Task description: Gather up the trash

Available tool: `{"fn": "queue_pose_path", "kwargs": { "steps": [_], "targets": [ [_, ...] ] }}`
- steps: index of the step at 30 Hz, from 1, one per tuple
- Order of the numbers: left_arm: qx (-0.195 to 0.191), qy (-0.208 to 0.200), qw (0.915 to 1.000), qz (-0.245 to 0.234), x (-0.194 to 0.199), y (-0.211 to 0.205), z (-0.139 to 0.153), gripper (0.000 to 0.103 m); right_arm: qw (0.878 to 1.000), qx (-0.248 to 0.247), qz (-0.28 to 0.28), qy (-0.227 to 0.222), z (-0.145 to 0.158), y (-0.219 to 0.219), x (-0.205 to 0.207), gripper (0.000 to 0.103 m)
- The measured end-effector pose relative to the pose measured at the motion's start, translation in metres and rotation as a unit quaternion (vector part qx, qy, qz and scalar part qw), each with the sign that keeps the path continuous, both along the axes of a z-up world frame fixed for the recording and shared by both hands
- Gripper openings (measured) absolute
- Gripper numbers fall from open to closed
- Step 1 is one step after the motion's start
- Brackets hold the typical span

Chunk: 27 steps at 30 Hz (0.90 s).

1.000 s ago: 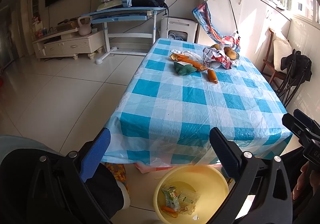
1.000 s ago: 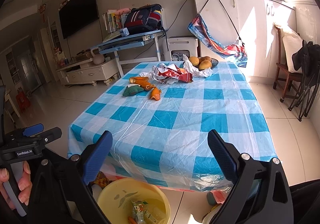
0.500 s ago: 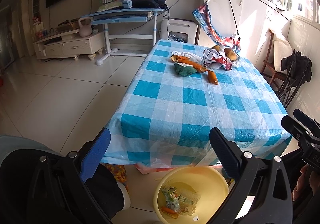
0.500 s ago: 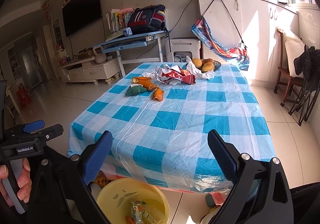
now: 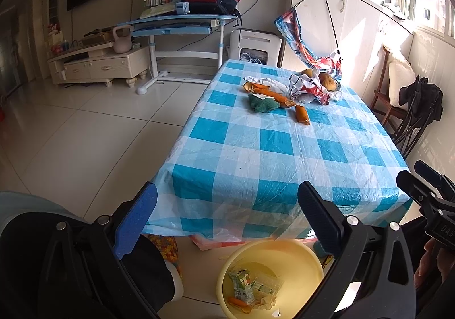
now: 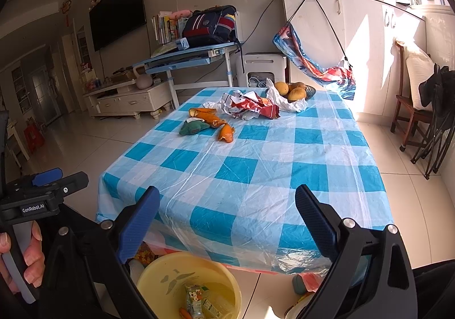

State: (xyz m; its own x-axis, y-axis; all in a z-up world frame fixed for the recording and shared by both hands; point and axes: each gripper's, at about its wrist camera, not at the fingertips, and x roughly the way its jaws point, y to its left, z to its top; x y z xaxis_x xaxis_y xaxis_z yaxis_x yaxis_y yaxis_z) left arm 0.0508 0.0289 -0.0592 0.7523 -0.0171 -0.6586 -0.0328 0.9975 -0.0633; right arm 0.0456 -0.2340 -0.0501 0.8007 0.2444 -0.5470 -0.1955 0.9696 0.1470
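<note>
Left wrist view: yellow basin (image 5: 301,259) on floor holds a few wrappers. Orange peels (image 5: 273,95), crumpled wrapper (image 5: 310,88) remain on far tabletop (image 5: 256,154). Left gripper (image 5: 227,211), right gripper (image 6: 227,211) wide open, empty.

Bright window sunlight from right, blown-out glare, dark fisheye corners, sharp focus

Orange peels (image 6: 211,117), crumpled wrapper (image 6: 250,106) at table's far end; yellow bin (image 5: 284,256) holds cartons, possibly peel.
</note>
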Motion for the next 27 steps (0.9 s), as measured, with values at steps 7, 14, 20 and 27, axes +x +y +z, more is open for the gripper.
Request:
{"fn": "queue_pose_path", "kwargs": {
  "steps": [7, 14, 20, 27],
  "targets": [
    [0.0, -0.003, 1.0, 0.001, -0.0011, 0.0011, 0.0005, 0.096, 1.0, 0.0, 0.0, 0.0, -0.0003, -0.0001, 0.0003, 0.092],
    [-0.003, -0.002, 1.0, 0.003, -0.0005, 0.0016, 0.0002, 0.096, 1.0, -0.001, 0.001, 0.001, -0.0017, 0.0011, 0.0002, 0.092],
    [-0.003, -0.002, 1.0, 0.002, -0.0014, 0.002, 0.0, 0.096, 1.0, -0.001, 0.001, 0.001, -0.0017, 0.001, 0.0003, 0.092],
    [-0.003, -0.002, 1.0, 0.002, -0.0017, 0.0024, 0.0, 0.096, 1.0, -0.001, 0.001, 0.001, -0.0026, 0.0014, 0.0003, 0.092]
  ]
}}
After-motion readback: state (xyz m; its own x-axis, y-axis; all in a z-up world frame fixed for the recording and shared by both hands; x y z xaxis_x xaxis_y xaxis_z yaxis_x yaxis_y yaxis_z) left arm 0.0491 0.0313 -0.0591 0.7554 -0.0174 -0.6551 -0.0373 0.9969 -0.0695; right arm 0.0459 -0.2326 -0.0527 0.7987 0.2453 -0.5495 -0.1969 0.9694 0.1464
